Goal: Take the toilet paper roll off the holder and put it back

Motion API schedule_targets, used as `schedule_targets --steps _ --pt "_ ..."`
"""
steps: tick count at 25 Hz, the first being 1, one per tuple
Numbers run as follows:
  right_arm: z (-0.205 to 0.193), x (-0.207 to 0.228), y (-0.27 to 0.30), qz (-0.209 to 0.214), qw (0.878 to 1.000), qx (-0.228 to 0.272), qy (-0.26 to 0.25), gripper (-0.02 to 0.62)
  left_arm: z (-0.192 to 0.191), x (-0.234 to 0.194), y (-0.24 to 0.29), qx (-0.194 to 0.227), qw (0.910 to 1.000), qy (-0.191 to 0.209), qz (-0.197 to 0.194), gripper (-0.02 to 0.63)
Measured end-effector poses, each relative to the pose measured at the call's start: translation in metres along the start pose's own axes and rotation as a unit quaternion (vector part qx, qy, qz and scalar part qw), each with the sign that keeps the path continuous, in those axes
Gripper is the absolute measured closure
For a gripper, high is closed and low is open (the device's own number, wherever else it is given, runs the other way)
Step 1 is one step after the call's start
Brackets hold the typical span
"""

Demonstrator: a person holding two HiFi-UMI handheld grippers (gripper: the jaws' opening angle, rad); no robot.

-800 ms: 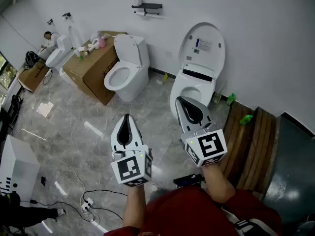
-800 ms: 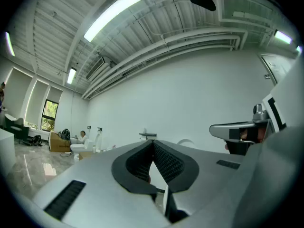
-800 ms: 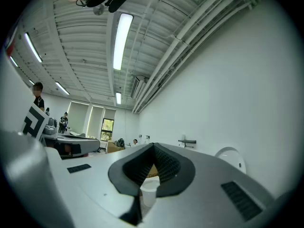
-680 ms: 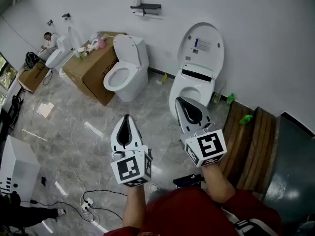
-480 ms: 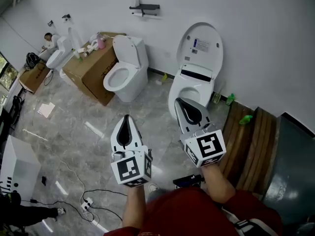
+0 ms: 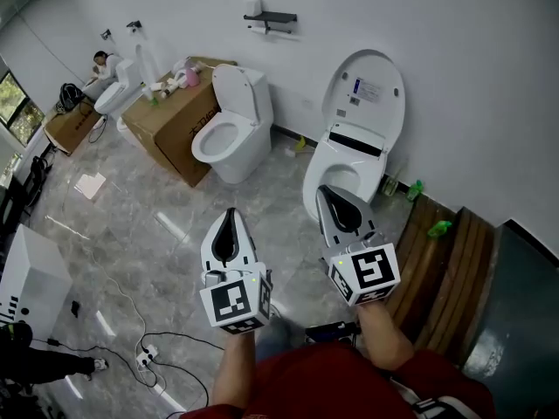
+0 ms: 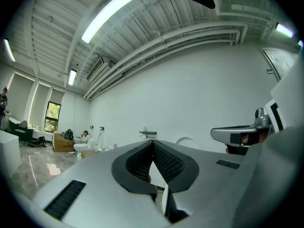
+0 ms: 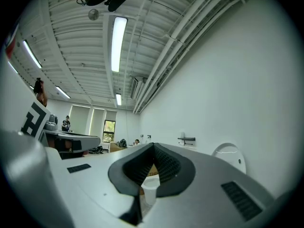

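A black wall holder (image 6: 271, 17) hangs high on the white wall, far ahead of me. A white toilet paper roll (image 6: 254, 7) sits at its left end, with a pale rod just below. The holder also shows small and distant in the left gripper view (image 7: 148, 134) and the right gripper view (image 8: 187, 139). My left gripper (image 6: 229, 213) (image 7: 153, 141) points level over the floor, shut and empty. My right gripper (image 6: 323, 190) (image 8: 153, 145) hovers in front of the right toilet, its jaws together with nothing in them. Both are well short of the holder.
Two white toilets stand against the wall, one (image 6: 229, 120) under the holder, one (image 6: 354, 138) with its lid raised. A cardboard box (image 6: 175, 116) with small items lies left of them. Wooden slats (image 6: 441, 251) are at the right; cables (image 6: 148, 352) and a white cabinet (image 6: 26, 291) at the left.
The head view has shifted, so the wall, holder and toilets sit a little lower and further right. Both grippers keep nearly the same pose and stay shut.
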State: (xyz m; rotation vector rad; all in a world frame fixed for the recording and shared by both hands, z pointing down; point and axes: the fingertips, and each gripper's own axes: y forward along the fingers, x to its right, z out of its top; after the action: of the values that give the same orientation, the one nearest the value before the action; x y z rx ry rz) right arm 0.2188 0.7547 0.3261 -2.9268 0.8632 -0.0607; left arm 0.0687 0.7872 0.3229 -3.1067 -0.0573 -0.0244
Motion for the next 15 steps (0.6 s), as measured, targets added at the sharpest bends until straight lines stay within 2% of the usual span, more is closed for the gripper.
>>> schedule_targets --steps 8,15 --pt "-0.010 0.006 0.036 -0.010 1.000 0.000 -0.007 0.588 -0.011 -0.021 0.037 0.003 0.9998 -0.017 -0.002 0.591" --pt "-0.014 0.004 0.118 -0.021 1.000 -0.004 -0.014 0.588 -0.011 -0.072 0.102 0.007 0.9998 -0.017 -0.008 0.591"
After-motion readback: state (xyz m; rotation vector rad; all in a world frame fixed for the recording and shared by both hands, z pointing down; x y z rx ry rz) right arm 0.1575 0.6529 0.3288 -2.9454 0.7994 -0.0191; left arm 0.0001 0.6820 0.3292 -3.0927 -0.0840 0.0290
